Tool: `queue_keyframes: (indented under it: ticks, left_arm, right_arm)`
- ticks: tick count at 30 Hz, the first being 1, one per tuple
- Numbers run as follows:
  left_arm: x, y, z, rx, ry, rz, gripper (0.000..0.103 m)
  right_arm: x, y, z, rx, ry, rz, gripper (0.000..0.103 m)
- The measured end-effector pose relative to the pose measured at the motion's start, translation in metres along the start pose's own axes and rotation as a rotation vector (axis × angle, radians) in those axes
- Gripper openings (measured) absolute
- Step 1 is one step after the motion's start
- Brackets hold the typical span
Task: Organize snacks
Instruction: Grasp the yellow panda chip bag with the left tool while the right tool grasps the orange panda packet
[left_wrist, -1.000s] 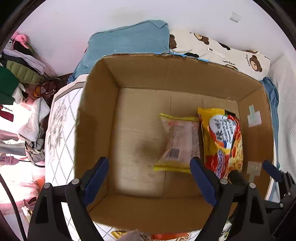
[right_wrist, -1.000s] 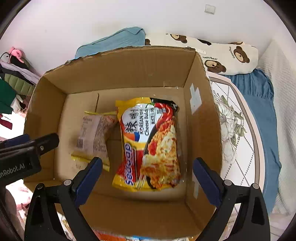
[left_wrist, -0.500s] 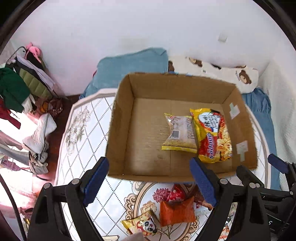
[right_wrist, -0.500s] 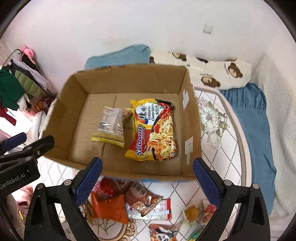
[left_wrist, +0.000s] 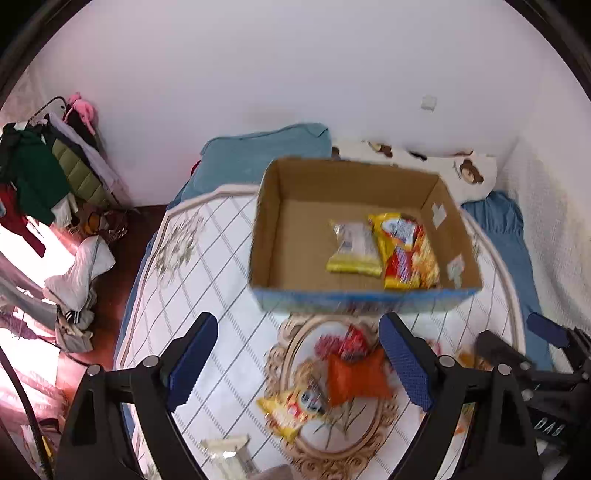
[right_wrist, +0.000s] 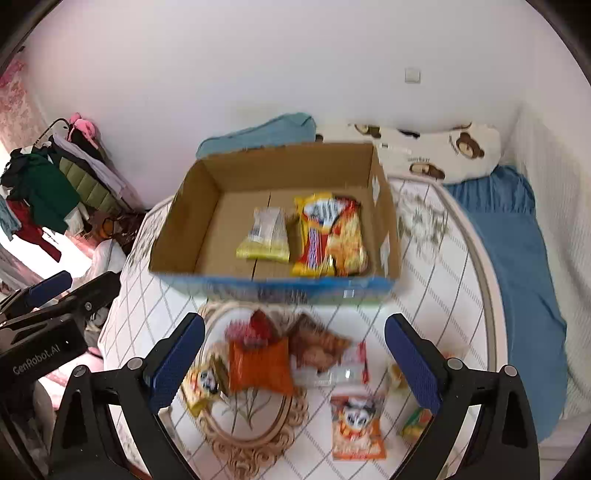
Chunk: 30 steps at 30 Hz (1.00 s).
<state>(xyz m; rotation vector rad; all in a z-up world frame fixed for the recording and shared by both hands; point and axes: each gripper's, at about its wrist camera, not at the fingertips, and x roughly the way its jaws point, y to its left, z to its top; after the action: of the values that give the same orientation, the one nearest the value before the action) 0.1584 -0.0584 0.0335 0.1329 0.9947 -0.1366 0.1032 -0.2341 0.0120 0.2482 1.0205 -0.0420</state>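
Worktop (right_wrist: 436, 266), tiled pattern. Cardboard box (right_wrist: 192, 206) at far side, holding noodle pack (right_wrist: 332, 236) beside smaller pale packet (right_wrist: 267, 234). Loose snacks (right_wrist: 260, 363) on worktop near box. Left fingers (left_wrist: 299, 363) and right fingers (right_wrist: 293, 363) spread wide, empty, above loose snacks.

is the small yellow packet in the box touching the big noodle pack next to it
Touching. In the left wrist view the small yellow packet lies edge to edge with the noodle pack, no cardboard showing between them.
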Motion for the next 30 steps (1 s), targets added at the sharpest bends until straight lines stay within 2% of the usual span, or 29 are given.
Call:
queue_keyframes:
  ticks: [2,7,13,17,20,21,22,23,24,25,27,30]
  left_arm:
    - [0.006,0.007,-0.015,0.001,0.019,0.015,0.089]
    - [0.053,0.01,-0.062,0.109,0.175,0.04,0.089]
    - [0.121,-0.026,-0.115,0.435,0.339,0.125,0.09]
    - [0.149,-0.048,-0.137,0.602,0.379,0.174,0.09]
    - [0.165,-0.061,-0.141,0.664,0.388,0.175,0.087]
    - [0.167,-0.063,-0.14,0.665,0.39,0.175,0.079]
    - [0.172,-0.063,-0.139,0.643,0.408,0.16,0.059]
    - [0.177,-0.062,-0.137,0.601,0.438,0.134,0.045]
    - [0.181,-0.058,-0.134,0.549,0.461,0.111,0.043]
    - [0.184,-0.054,-0.131,0.504,0.473,0.097,0.043]
    - [0.186,-0.044,-0.125,0.39,0.489,0.07,0.043]
    - [0.184,-0.019,-0.118,0.173,0.529,0.005,0.043]
  right_arm:
    - [0.003,-0.005,-0.015,0.022,0.024,0.008,0.1]
    - [0.03,-0.033,-0.06,0.091,0.136,0.001,0.1]
    - [0.078,-0.069,-0.11,0.153,0.298,-0.032,0.1]
    - [0.108,-0.082,-0.134,0.161,0.374,-0.059,0.1]
    - [0.125,-0.084,-0.142,0.156,0.401,-0.072,0.1]
    - [0.131,-0.084,-0.145,0.148,0.41,-0.079,0.1]
    - [0.136,-0.083,-0.148,0.137,0.415,-0.087,0.1]
    - [0.141,-0.081,-0.151,0.12,0.419,-0.099,0.1]
    - [0.145,-0.08,-0.152,0.104,0.423,-0.116,0.095]
    - [0.149,-0.078,-0.155,0.087,0.426,-0.135,0.082]
    - [0.16,-0.076,-0.163,0.063,0.45,-0.157,0.069]
    - [0.163,-0.073,-0.175,0.066,0.458,-0.146,0.069]
